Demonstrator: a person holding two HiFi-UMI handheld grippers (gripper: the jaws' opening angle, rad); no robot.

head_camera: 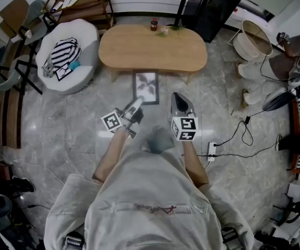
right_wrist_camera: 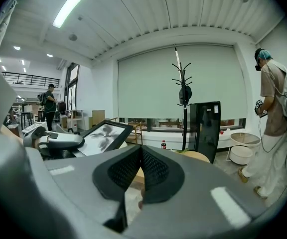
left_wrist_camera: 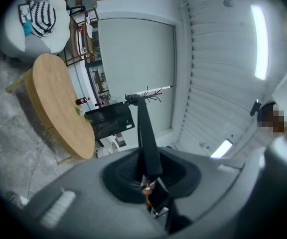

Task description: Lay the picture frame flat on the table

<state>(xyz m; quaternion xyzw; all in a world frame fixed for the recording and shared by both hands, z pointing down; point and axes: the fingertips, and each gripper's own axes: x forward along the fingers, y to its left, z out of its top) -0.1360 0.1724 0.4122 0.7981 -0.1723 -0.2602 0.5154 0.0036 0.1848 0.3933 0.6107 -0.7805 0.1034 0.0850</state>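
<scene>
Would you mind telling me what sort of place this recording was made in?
Probably a lounge corner staged inside a large office or studio: a low wooden coffee table and a white cushioned seat stand on a stone floor, while a power strip with loose cables lies nearby.

The oval wooden table (head_camera: 152, 51) carries a small bottle (head_camera: 153, 24) and some greenery (head_camera: 166, 31) near its far edge.

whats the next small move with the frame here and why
Probably carry the picture frame forward until it is over the wooden table. The left gripper is shut on its edge, but the frame seems to hang short of the table's near rim, above the floor, so laying it down now would miss.
</scene>
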